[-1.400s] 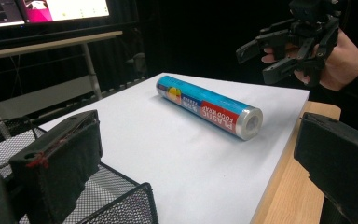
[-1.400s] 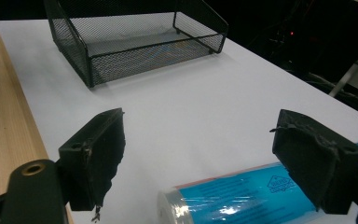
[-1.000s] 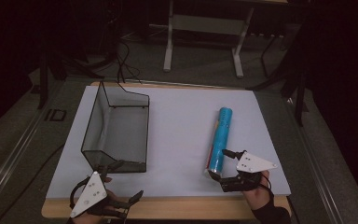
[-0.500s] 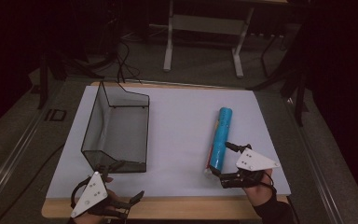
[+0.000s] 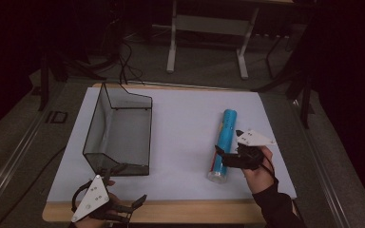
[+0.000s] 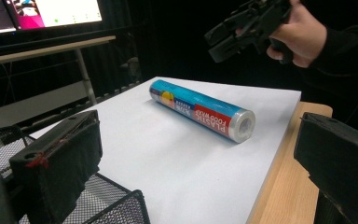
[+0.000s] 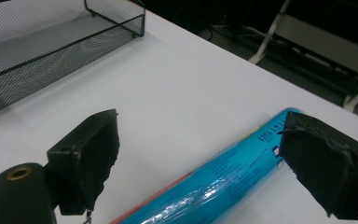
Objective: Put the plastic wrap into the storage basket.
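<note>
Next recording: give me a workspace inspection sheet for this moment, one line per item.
Surface: white sheet over a wooden table, bare wood at the near edge.
Job's things: blue roll of plastic food wrap lying flat at right; black mesh tray at left, nothing in it.
Clutter: nothing seen.
Grippers: right gripper open, above the roll's near part, not gripping; left gripper open at the near edge, holding nothing.
Cables: black cables on the floor beyond the table.
Surroundings: dark room, a metal desk frame, a lit screen.

Black mesh tray on white table cover.
</note>
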